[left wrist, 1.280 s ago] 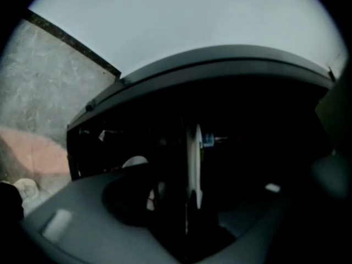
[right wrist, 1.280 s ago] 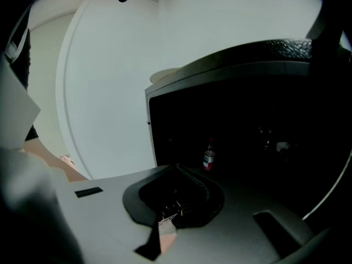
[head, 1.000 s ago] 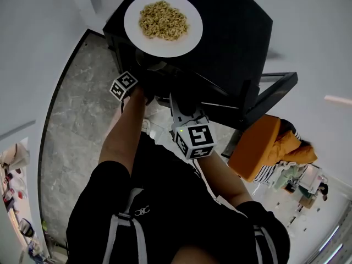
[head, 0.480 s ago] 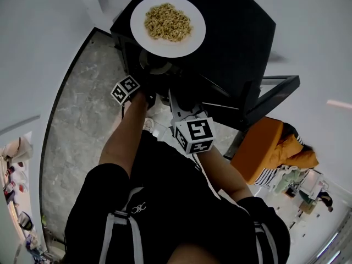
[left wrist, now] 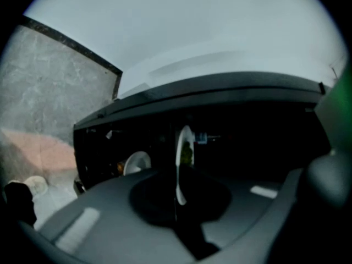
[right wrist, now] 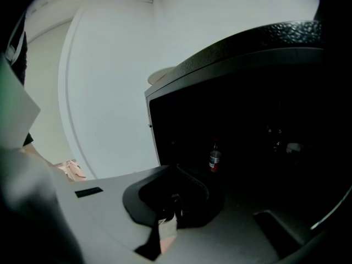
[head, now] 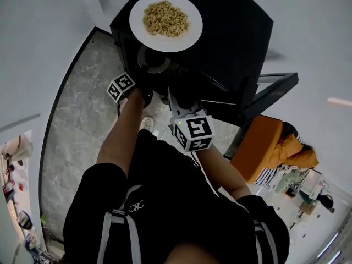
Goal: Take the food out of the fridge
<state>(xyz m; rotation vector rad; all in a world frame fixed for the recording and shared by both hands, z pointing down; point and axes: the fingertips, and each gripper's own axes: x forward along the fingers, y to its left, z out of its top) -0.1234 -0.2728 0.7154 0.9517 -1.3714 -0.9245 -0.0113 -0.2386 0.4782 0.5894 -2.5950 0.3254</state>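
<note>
Low black fridge (head: pixel 242 32) on grey marble floor (head: pixel 71 109). Left gripper (left wrist: pixel 177 202) just snapped onto white plate (left wrist: pixel 179 166), edge-on, long axis upright in its view. Right gripper (right wrist: pixel 171 205) pressed together.

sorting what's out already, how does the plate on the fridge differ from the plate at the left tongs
The plate on the fridge lies in the light, holding beige food; the plate in the left tongs is at the fridge's dark opening, with something green on it. The first is untouched; the second's rim is pinched by those tongs, whose jaws have just been closing. Both are white.
</note>
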